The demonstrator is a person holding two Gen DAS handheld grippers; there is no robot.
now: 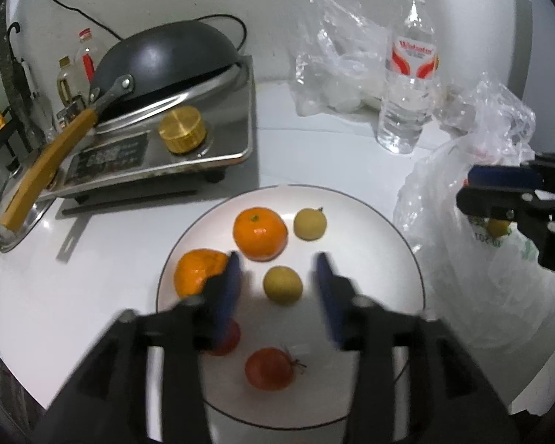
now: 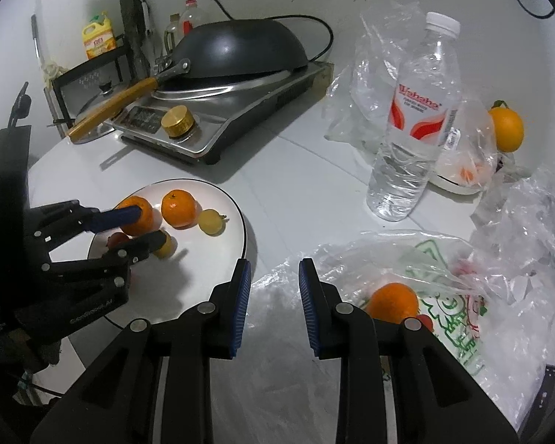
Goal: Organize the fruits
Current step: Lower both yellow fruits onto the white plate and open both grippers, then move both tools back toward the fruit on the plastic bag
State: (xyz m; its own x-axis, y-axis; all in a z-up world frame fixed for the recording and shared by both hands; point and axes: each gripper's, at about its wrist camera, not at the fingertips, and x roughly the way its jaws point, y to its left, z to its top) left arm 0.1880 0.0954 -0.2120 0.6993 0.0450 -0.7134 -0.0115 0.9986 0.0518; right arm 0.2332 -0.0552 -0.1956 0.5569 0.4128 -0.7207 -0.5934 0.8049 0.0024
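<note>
- Over the plate (image 1: 381, 244), my left hand-held gripper (image 1: 277, 288) stands apart around a yellow-green fruit (image 1: 282, 284), pads clear.
- Above the plastic bag (image 2: 462, 288), my right hand-held gripper (image 2: 273, 296) is together, empty.

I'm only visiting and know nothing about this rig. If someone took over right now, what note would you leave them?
Left gripper: open, over the plate, holding nothing.
Right gripper: shut, empty, above the plastic bag.
Done: six fruits on the plate, namely two oranges, two yellow-green fruits and two red ones.
Left: a bagged orange; a far orange sits behind the water bottle.
</note>
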